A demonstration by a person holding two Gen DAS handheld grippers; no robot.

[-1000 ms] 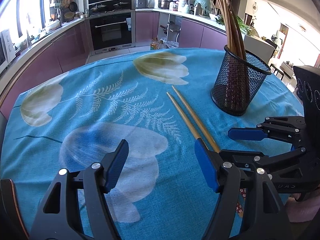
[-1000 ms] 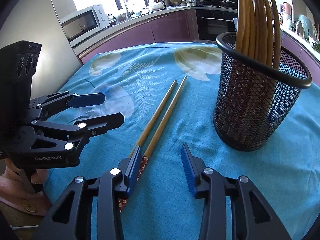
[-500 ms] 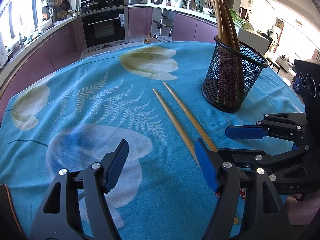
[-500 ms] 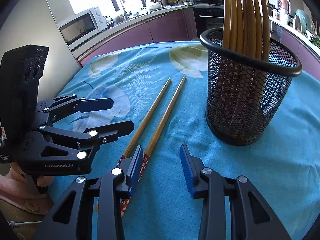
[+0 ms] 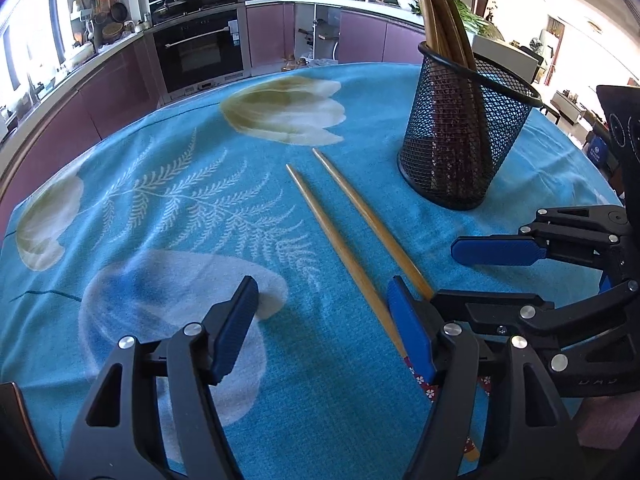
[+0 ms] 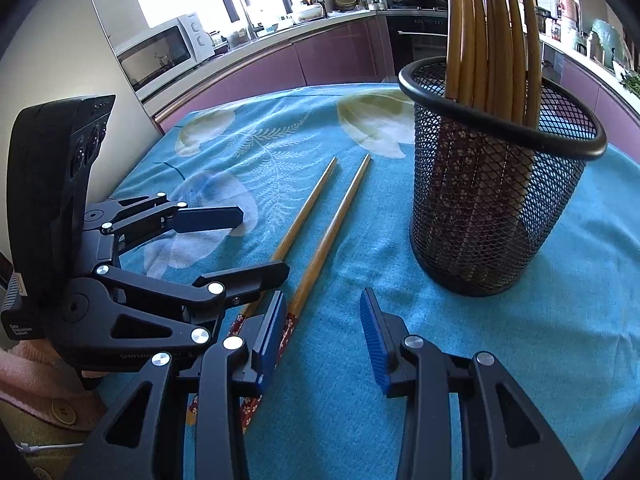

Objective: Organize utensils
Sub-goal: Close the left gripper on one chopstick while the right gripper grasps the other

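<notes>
Chopsticks (image 6: 320, 240) lie just beside right hand-held gripper (image 6: 320, 332), untouched.

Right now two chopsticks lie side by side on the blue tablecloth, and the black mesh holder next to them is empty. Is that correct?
Not quite. The two chopsticks do lie side by side on the blue tablecloth, but the black mesh holder is not empty: several chopsticks already stand upright in it. The right wrist view shows this plainly, and the left wrist view agrees.
</notes>
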